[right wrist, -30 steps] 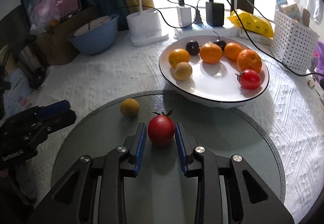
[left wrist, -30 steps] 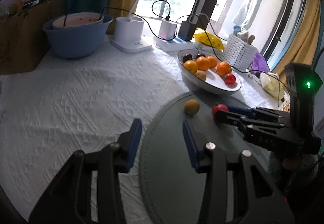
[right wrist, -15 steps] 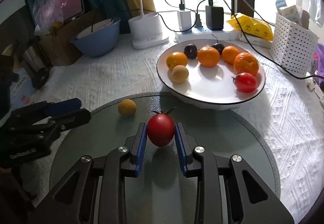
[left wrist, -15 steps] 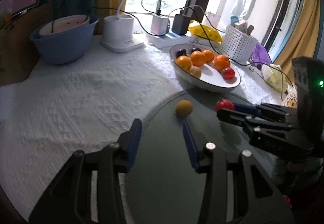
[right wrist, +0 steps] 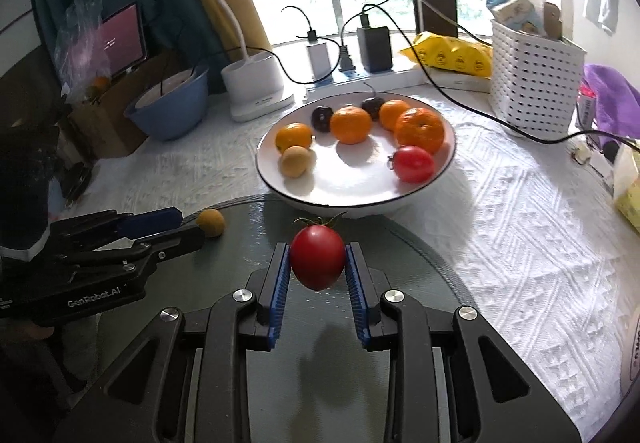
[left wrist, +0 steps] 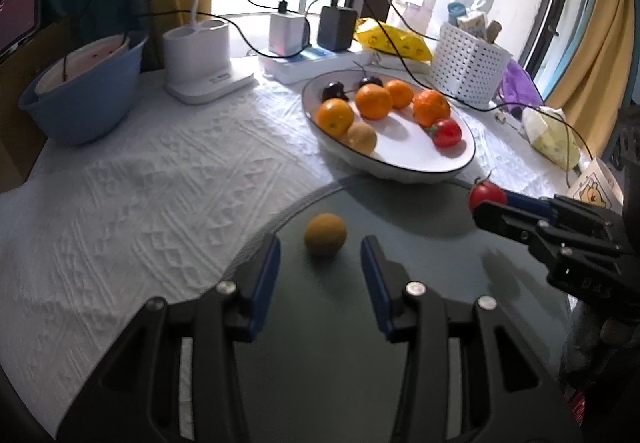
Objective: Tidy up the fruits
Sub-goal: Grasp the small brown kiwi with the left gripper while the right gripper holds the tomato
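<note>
Gripping a smooth, glossy red tomato [right wrist: 317, 257] between ribbed blue pads, the right gripper [right wrist: 317, 275] holds it above the round grey mat [right wrist: 420, 263]. The left gripper [left wrist: 320, 263] stands open, straddling a matte, round brown fruit [left wrist: 325, 235] without contact.

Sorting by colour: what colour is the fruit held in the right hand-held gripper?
Red, a tomato; clearest in the right wrist view.

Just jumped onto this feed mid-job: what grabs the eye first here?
The red tomato clamped between the right gripper's blue pads, lifted above the grey round mat. Just beyond it sits the white bowl with oranges, dark plums and another tomato. The left gripper stands open before a small yellow-brown fruit on the mat.
</note>
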